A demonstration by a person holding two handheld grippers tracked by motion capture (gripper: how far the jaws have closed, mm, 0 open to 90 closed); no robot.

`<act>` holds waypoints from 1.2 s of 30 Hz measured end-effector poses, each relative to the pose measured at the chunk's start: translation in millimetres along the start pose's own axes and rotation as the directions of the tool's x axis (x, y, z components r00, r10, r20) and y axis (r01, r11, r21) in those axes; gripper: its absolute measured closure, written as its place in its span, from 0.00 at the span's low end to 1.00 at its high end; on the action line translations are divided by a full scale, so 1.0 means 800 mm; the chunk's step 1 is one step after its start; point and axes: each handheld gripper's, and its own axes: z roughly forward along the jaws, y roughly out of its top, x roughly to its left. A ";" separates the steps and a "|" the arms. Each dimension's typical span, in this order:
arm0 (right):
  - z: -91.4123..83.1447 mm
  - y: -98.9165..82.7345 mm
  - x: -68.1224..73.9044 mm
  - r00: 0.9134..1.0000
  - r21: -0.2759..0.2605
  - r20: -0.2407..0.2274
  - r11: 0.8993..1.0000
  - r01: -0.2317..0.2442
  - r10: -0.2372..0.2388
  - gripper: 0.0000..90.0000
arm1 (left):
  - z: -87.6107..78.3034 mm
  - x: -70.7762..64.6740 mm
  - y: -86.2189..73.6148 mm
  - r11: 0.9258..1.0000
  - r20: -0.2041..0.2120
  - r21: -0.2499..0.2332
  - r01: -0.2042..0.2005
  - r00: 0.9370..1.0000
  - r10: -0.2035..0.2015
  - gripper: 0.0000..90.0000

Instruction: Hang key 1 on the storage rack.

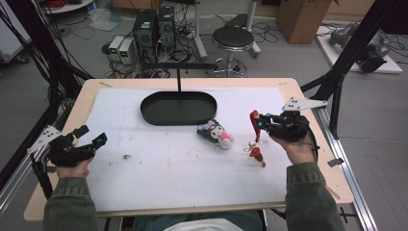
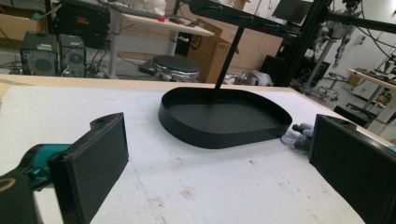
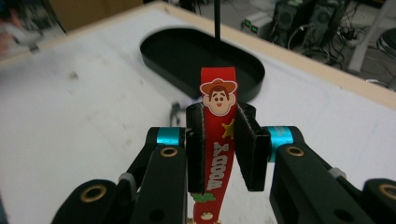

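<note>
— What does the right gripper (image 3: pixel 219 140) hold?
— Its jaws are clamped on a red printed strap with a cowboy face (image 3: pixel 218 135), raised near the tabletop's right edge; a small charm (image 1: pixel 257 155) dangles below.

— And the left gripper (image 2: pixel 219 163)?
— Jaws wide apart, empty, near the left edge. A black oval metal tray (image 1: pixel 178 108) sits toward the far edge on the white felt mat (image 1: pixel 159 168); a small plush toy (image 1: pixel 215 133) lies just in front of it.

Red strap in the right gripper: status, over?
Right gripper shut on red strap, lifted above table. Left gripper open, holding nothing. Black tray holds nothing; plush toy lies beside it.
</note>
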 end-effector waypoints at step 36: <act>0.075 0.174 -0.005 0.995 -0.036 -0.047 0.995 -0.092 0.090 0.83 | 0.010 -0.002 -0.002 1.000 0.038 0.016 -0.006 0.999 0.006 0.06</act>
